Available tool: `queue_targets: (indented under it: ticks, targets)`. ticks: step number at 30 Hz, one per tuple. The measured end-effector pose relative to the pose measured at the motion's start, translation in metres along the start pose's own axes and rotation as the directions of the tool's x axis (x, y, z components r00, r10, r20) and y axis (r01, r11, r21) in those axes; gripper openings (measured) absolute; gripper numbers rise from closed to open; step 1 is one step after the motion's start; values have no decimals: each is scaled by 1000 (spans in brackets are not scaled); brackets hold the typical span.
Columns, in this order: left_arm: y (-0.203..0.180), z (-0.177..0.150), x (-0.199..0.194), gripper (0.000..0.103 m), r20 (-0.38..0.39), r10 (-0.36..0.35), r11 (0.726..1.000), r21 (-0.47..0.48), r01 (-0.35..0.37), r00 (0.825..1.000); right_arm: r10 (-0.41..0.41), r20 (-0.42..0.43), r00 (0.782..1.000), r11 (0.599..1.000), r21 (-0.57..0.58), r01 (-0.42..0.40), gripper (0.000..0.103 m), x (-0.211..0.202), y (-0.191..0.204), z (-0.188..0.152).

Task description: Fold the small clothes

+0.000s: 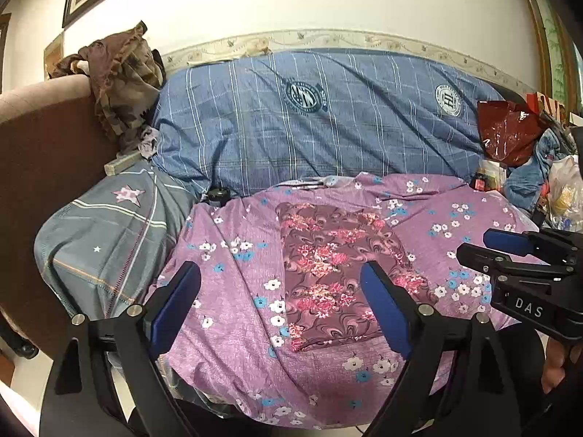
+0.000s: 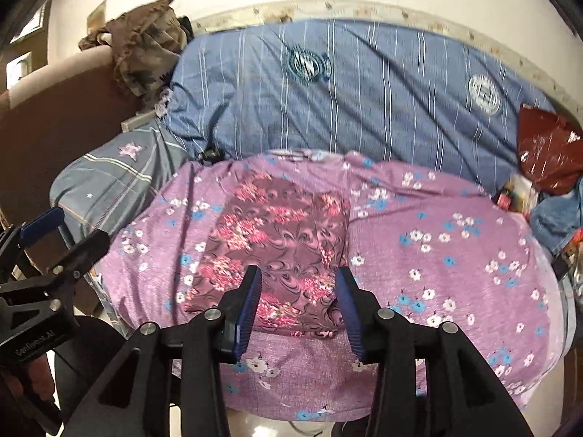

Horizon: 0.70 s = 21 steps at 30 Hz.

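Note:
A small maroon garment with pink flowers (image 1: 339, 273) lies folded into a rectangle on the purple flowered sheet (image 1: 226, 309); it also shows in the right wrist view (image 2: 277, 251). My left gripper (image 1: 280, 273) is open and empty, held above the sheet near the garment's near-left side. My right gripper (image 2: 298, 276) is open and empty, just above the garment's near edge. The right gripper also shows at the right edge of the left wrist view (image 1: 473, 245), and the left gripper at the left of the right wrist view (image 2: 69, 229).
A blue striped quilt (image 1: 309, 120) lies behind the sheet. A grey star pillow (image 1: 105, 240) and a brown sofa arm (image 1: 43, 138) with a camouflage cloth (image 1: 124, 83) stand at left. A red bag (image 1: 506, 131), denim and clutter sit at right.

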<state>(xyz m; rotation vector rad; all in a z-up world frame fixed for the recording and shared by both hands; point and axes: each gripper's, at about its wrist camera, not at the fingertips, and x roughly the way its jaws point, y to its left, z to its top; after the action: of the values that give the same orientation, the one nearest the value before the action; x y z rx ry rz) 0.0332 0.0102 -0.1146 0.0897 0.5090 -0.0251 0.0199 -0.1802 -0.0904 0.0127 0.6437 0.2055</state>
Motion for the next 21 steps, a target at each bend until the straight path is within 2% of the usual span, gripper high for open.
queue_targets:
  ticks: [5,12,21]
  targets:
    - [-2,1,-11,94,19,12,1000,-7,-12,1000,4,32,999,1000,-8,-4,48,-17,6,0]
    - [-4,3,-26,103,59,41,999,-6,-41,997,8,52,999,1000,-7,-8,50,-30,10,-1]
    - [-6,6,-37,103,86,61,998,-10,-60,994,-6,68,998,1000,0,6,50,-38,11,-1]
